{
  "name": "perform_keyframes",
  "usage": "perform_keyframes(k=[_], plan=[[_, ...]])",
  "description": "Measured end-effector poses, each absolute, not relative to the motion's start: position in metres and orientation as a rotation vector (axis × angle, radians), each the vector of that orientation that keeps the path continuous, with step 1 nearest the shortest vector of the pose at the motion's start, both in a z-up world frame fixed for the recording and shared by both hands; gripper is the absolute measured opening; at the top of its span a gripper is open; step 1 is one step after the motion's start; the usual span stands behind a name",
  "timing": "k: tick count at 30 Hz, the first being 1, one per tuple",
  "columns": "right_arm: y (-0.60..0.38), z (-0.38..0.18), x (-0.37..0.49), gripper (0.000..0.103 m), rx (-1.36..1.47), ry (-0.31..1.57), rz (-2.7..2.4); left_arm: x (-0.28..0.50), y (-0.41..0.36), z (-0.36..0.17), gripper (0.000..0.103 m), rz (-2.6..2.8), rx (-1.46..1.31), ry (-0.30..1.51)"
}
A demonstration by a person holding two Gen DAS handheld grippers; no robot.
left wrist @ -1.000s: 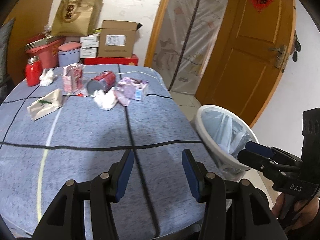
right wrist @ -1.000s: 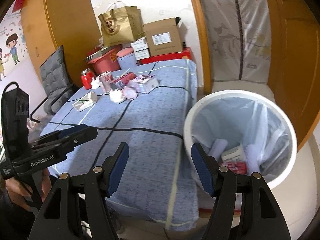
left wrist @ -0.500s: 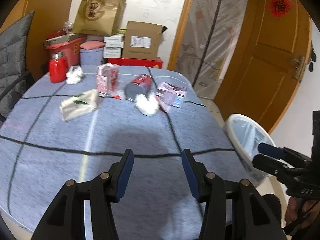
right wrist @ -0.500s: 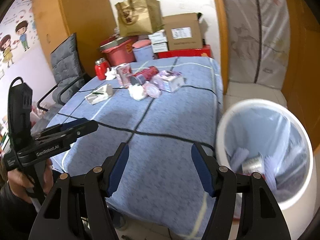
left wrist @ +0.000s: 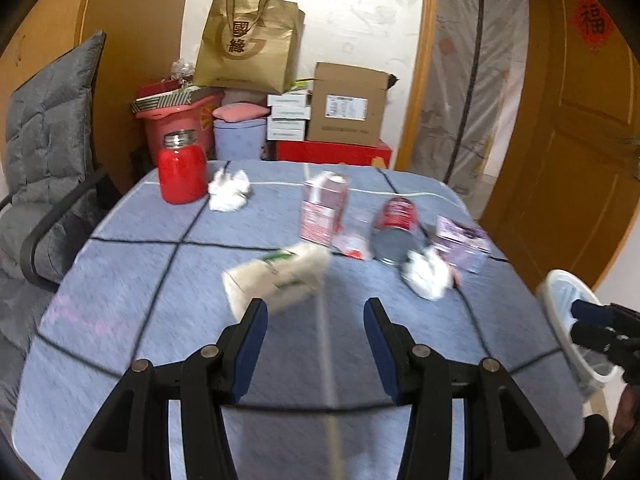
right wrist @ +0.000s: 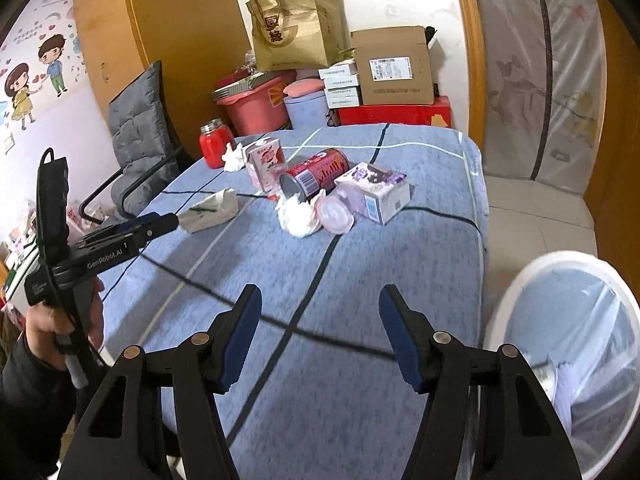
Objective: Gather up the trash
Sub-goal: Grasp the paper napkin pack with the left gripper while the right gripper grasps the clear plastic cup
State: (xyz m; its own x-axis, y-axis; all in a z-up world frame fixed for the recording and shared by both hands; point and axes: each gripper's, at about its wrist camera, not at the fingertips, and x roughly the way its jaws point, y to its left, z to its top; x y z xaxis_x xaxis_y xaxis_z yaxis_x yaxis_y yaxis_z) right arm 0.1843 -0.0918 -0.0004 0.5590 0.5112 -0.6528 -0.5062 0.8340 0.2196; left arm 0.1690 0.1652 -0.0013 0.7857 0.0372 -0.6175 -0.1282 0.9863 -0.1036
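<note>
Both tongs hang released and empty. Left gripper is nearer the crumpled white pack, just ahead at eleven o'clock, long axis crosswise; right gripper sits farther back.

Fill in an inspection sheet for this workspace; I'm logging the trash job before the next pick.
Surface: blue grid-lined tablecloth, flat.
Job's things: tipped red drink can; crumpled white tissue; pink milk carton, upright; purple-white box; white-green wrapper; white lined bin beside table, trash inside.
Clutter: red jar; second tissue wad.
Grippers: left gripper open, empty; right gripper open, empty, jaws just closing slightly.
Cables: nothing seen.
Surroundings: grey padded chair, stacked boxes, wooden door.
</note>
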Motion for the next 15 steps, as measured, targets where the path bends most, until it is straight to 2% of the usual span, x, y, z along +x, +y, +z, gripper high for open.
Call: perform_keyframes(k=[3,10,12,13,15], plan=[[-0.086,-0.003,0.202,0.055,0.030,0.789,0.596,0.186,0.178,-0.009,0.050,0.079,-0.134,0.686],[-0.070,-0.013,0.237,0.054,0.076,0.836,0.598,0.217,0.185,-0.030,0.049,0.046,-0.075,0.756],[-0.066,-0.017,0.249,0.054,0.100,0.854,0.596,0.220,0.183,-0.033,0.038,0.036,-0.063,0.765],[-0.064,-0.020,0.254,0.053,0.112,0.863,0.595,0.223,0.182,-0.036,0.029,0.026,-0.060,0.781],[-0.061,-0.026,0.265,0.053,0.137,0.882,0.584,0.225,0.181,-0.039,0.026,0.016,-0.061,0.793]])
